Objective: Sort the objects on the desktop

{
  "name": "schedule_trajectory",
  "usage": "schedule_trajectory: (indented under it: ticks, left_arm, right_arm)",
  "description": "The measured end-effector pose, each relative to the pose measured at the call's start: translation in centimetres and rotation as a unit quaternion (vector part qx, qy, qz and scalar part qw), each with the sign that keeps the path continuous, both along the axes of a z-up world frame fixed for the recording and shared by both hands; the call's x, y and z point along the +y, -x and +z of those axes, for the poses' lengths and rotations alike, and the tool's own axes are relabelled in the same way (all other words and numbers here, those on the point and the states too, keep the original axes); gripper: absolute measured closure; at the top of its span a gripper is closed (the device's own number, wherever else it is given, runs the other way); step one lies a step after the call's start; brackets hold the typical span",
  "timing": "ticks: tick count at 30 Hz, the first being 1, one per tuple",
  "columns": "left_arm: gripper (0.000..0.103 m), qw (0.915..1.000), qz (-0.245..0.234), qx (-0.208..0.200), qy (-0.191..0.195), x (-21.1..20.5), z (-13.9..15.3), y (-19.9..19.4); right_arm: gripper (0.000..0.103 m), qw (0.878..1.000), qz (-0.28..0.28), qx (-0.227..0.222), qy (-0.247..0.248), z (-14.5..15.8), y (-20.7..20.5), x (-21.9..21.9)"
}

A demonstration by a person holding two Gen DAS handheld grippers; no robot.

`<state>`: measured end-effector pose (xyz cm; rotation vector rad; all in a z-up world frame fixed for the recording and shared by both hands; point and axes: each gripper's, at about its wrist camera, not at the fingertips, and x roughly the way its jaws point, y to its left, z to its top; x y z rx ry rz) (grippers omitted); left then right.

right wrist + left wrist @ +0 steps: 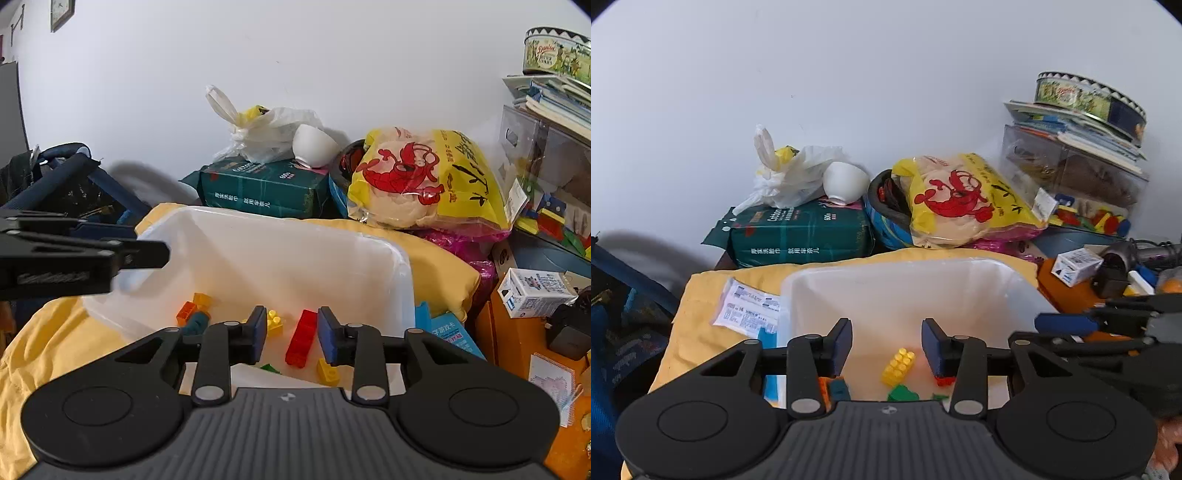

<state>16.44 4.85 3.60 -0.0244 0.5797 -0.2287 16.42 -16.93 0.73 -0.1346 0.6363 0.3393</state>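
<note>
A translucent white bin (pixel 886 266) (pixel 277 221) sits on a yellow cloth (pixel 701 295) and holds several toy bricks. My left gripper (pixel 886 343) hangs open over the bin, and a yellow brick (pixel 898 365) lies below the gap, touching neither pad. Green (pixel 903 393), red (pixel 943 380) and orange bricks (pixel 823 387) lie around it. My right gripper (pixel 291 332) is also open above the bin. A red brick (pixel 301 343) lies loose under its gap, beside yellow (pixel 275 321) and orange bricks (pixel 194 306). Each gripper shows at the edge of the other's view.
Behind the bin are a green tissue pack (pixel 798 232), a white bowl (pixel 846 181), a white plastic bag (pixel 786 173) and a yellow snack bag (pixel 960 199). At right stand a clear box (pixel 1071 173), books, a cookie tin (pixel 1089 96) and a small white carton (pixel 535 291).
</note>
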Motion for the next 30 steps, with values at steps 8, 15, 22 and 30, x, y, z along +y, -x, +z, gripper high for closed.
schedule_trajectory:
  ticks: [8,15,22,30]
  left_arm:
    - [0.055,0.9999,0.007,-0.008,-0.008,0.9,-0.8,6.4]
    - [0.055,0.9977,-0.008,0.066,0.014,1.5,-6.0,9.8]
    - [0.055,0.9912,-0.007,0.131,0.012,1.1,-11.0,12.3]
    - [0.055,0.9834,-0.071,0.157,0.056,-1.9,-12.4,12.3]
  right_arm:
    - [0.064,1.0,0.018,0.002,-0.021,0.3,3.8,-1.4]
    - [0.062,0.998,0.038,0.048,-0.023,-3.9,7.9,-1.2]
    - [0.062,0.995,0.055,0.086,-0.007,-7.2,10.7,-1.0]
    - [0.063,0.994,0.014,0.107,-0.006,-8.8,10.1,-2.0]
